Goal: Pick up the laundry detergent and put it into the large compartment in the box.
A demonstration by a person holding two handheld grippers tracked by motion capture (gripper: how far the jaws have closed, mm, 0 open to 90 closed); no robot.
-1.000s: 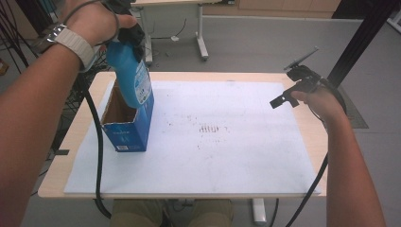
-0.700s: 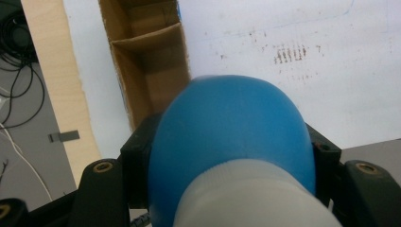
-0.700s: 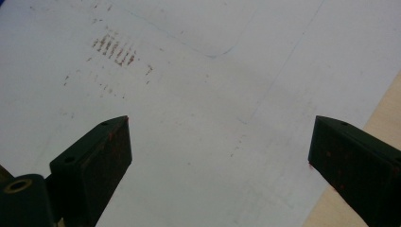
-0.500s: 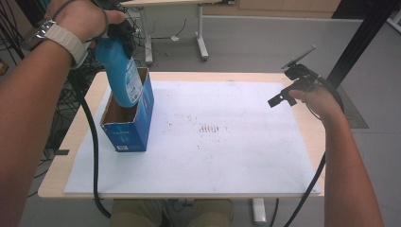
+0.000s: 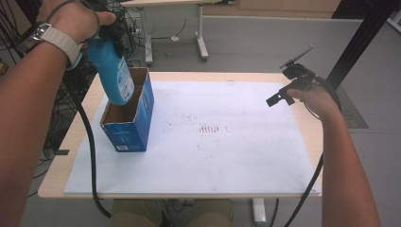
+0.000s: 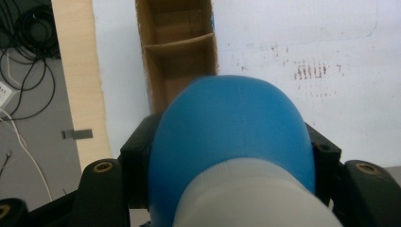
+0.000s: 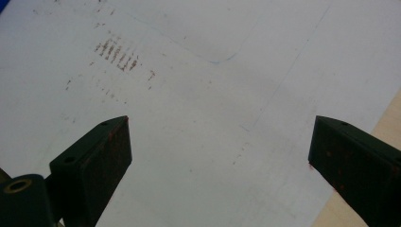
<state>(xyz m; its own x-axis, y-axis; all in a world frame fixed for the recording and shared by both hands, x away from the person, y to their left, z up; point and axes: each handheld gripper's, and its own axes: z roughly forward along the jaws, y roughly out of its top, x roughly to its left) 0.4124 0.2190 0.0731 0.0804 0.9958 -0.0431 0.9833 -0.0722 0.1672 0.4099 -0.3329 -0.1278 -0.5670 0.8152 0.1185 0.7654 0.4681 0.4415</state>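
While you hold the blue bottle [image 5: 112,71] tilted above the open cardboard box [image 5: 126,124], its lower end hangs at the mouth of the box, just over the far compartment, which looks like the slot you mean it for. Your left gripper [image 5: 111,33] clamps the bottle near its pale cap end, jaws pressed against both sides of the blue body [image 6: 231,137]; gripping high leaves the bottom free to go in first. Seen along that gripper, the box [image 6: 176,52] lies straight ahead beyond the bottle, a cardboard divider splitting it in two, so the line looks right for lowering. The box stands upright near the left edge of the white mat [image 5: 227,156], close to the hand that serves it. Your right gripper [image 5: 289,90] hangs over the mat's right edge, well apart from box and bottle, probably kept clear of the work. Its jaws stand wide apart with nothing between them, bare stained mat [image 7: 213,118] below.
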